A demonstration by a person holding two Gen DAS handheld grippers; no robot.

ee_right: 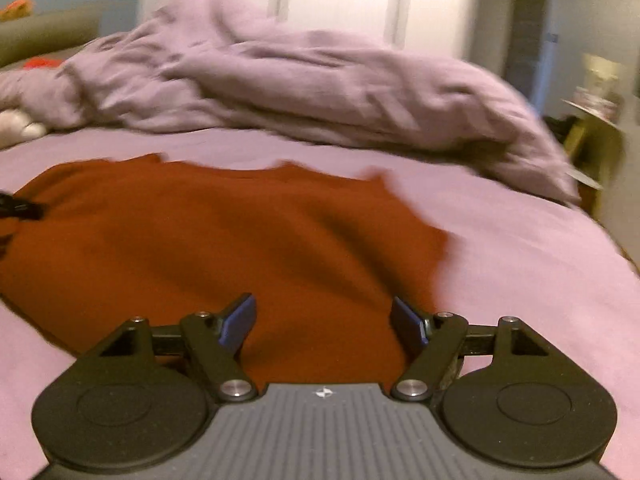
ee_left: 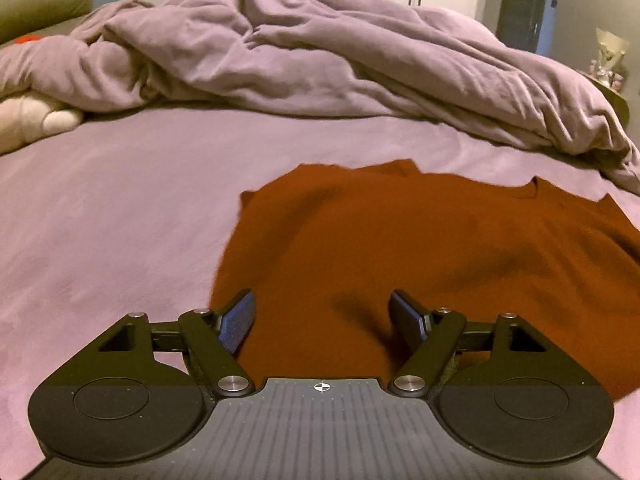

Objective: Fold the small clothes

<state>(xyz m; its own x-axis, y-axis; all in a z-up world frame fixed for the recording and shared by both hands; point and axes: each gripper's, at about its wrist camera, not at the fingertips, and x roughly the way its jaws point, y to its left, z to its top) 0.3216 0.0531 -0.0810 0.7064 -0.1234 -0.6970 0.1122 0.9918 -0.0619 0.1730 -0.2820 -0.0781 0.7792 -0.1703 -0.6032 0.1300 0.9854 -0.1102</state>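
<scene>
A rust-orange garment [ee_left: 400,248] lies spread flat on the lilac bed sheet [ee_left: 100,220]. My left gripper [ee_left: 322,314] is open and empty, just above the garment's near left edge. In the right wrist view the same garment [ee_right: 224,240] fills the left and middle. My right gripper [ee_right: 324,316] is open and empty over the garment's near right part. The left gripper's black tip [ee_right: 20,208] shows at the far left edge of that view. The right wrist view is blurred.
A crumpled lilac duvet [ee_left: 320,60] is heaped across the far side of the bed. A white soft toy [ee_left: 32,120] lies at the far left. A side table with small items [ee_right: 596,120] stands to the right of the bed. White wardrobe doors are behind.
</scene>
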